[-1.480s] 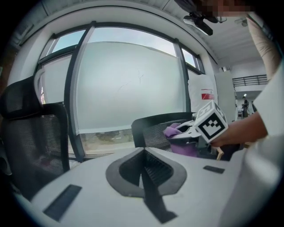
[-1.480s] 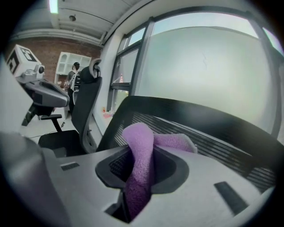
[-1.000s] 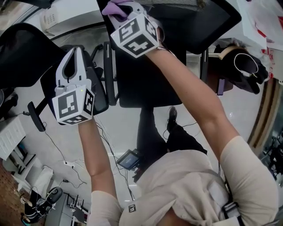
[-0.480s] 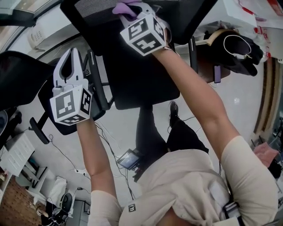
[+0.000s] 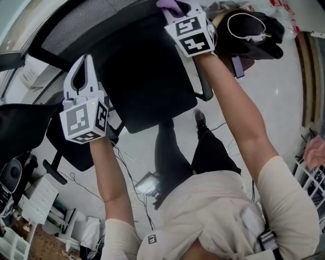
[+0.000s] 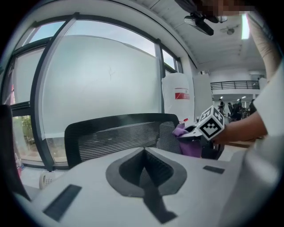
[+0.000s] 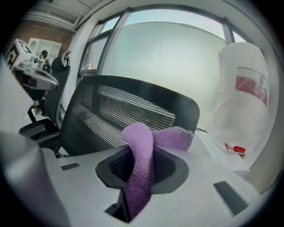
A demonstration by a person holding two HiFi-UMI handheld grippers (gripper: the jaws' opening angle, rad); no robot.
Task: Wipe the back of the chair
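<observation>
The black mesh chair back [image 5: 86, 35] spans the head view's upper left, above its black seat [image 5: 147, 81]. My right gripper [image 5: 179, 11] is shut on a purple cloth [image 5: 170, 6] at the back's right end. In the left gripper view the purple cloth [image 6: 188, 144] lies against the chair back [image 6: 115, 135] at its right edge. In the right gripper view the cloth [image 7: 141, 164] hangs folded between the jaws, in front of the chair back [image 7: 128, 117]. My left gripper [image 5: 81, 66] is shut on nothing and held apart from the chair, on its left.
A second black chair [image 5: 25, 132] stands at the left. A dark bag with a white cord [image 5: 254, 30] lies at the top right. A white sack with red print [image 7: 244, 97] stands by the window. Cables and a small device [image 5: 149, 184] lie on the floor.
The right gripper with the cloth has moved right along the top of the chair back to its right end. The chair has turned in view. The left gripper has barely moved.
</observation>
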